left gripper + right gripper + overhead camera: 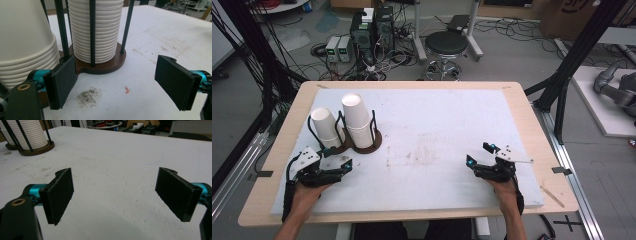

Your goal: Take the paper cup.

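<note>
Resting at the lower left of the high view, the left gripper [338, 162] had its jaws spread wide, holding nothing, just beside the brown base [373, 145] of the cup holder. Two stacks of white paper cups stood there, mouths down, long axes upright: the shorter stack [325, 127] at the far left, the taller stack [357, 120] beside it, ringed by thin black rods [92, 30]. A broad bare stretch of white tabletop [437, 140] lay to the right. At the lower right, the right gripper [478, 154] sat empty, jaws wide apart, near the table's right edge.
</note>
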Available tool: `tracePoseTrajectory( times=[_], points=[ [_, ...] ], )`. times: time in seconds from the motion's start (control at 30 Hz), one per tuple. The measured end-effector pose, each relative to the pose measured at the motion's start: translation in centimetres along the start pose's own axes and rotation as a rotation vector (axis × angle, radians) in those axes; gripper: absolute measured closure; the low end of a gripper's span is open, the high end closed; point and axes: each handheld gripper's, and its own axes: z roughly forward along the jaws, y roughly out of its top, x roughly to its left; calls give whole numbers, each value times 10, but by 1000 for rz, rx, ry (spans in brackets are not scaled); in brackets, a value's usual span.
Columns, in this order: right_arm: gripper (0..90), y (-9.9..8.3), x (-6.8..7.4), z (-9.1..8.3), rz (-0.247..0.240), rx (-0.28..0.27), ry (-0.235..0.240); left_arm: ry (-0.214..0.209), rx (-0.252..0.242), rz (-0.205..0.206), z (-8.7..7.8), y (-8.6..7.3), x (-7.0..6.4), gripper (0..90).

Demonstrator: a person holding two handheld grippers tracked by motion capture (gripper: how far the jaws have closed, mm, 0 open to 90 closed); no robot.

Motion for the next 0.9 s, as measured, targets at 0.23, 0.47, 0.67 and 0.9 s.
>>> tracePoseTrajectory(
  times=[0.23, 0.47, 0.67, 0.9],
  points=[
    [156, 0, -1, 0, 9, 2, 0, 3, -5, 2, 0, 0, 0, 177],
    [157, 0, 0, 0, -2, -4, -4, -1, -13, -1, -1, 0, 0, 177],
    [156, 0, 0, 0, -1, -2, -1, -13, -19, -10, -2, 0, 1, 174],
    [156, 0, 0, 0, 0, 1, 1, -16, -24, -12, -5, 3, 1, 172]
  ],
)
